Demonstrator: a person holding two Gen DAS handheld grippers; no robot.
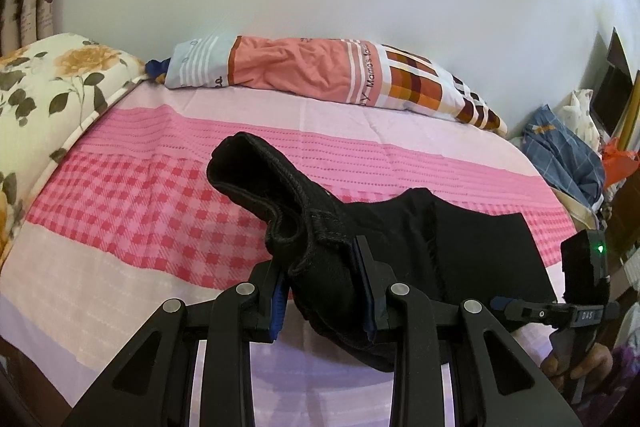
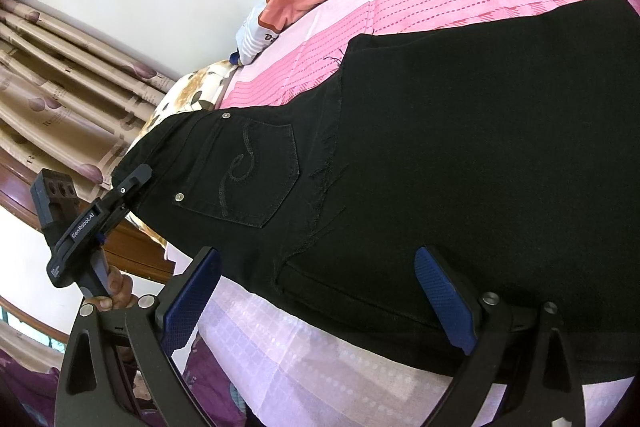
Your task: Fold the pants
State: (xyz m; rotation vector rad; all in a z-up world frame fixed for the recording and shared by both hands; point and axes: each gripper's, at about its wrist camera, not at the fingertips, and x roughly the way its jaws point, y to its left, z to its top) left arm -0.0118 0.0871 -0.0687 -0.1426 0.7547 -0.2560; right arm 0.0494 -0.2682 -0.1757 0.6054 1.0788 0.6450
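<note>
A wide bed covered in a pink sheet of checked, dotted and plain bands fills both views. Across it lie the black denim pants, spread flat over most of their length, with a stitched back pocket facing up near the waist end. That waist end is lifted off the sheet and bunched.

Along the far edge by the white wall rests a long pillow in a salmon, white and orange-checked cover; a cream quilt printed with yellow roses sits at one side of the bed.

The left gripper is narrowed onto the thick waistband fold: both blue pads press the cloth, which swells up between them. The person's hand holds its handle.

The right gripper stands wide open low over the near edge of the pants. One blue pad is over the black cloth and the other over the sheet beside it; neither pad pinches anything.
</note>
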